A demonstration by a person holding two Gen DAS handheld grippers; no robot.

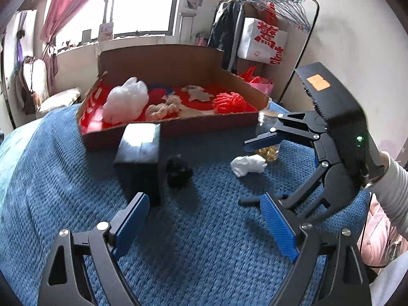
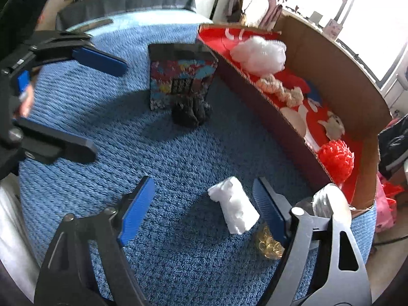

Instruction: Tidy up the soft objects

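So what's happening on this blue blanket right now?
A person is sorting soft things into the shallow cardboard tray, which already holds a white mesh puff, a beige rope knot and a red mesh puff. Both tongs stand open and empty. The right tongs are around the crumpled white cloth without pressing it. The left tongs point at the fuzzy black clump beside the dark box.

Open blue blanket (image 1: pixel 204 255) lies ahead; the dark box (image 1: pixel 139 158) and cardboard tray (image 1: pixel 178 127) block beyond.
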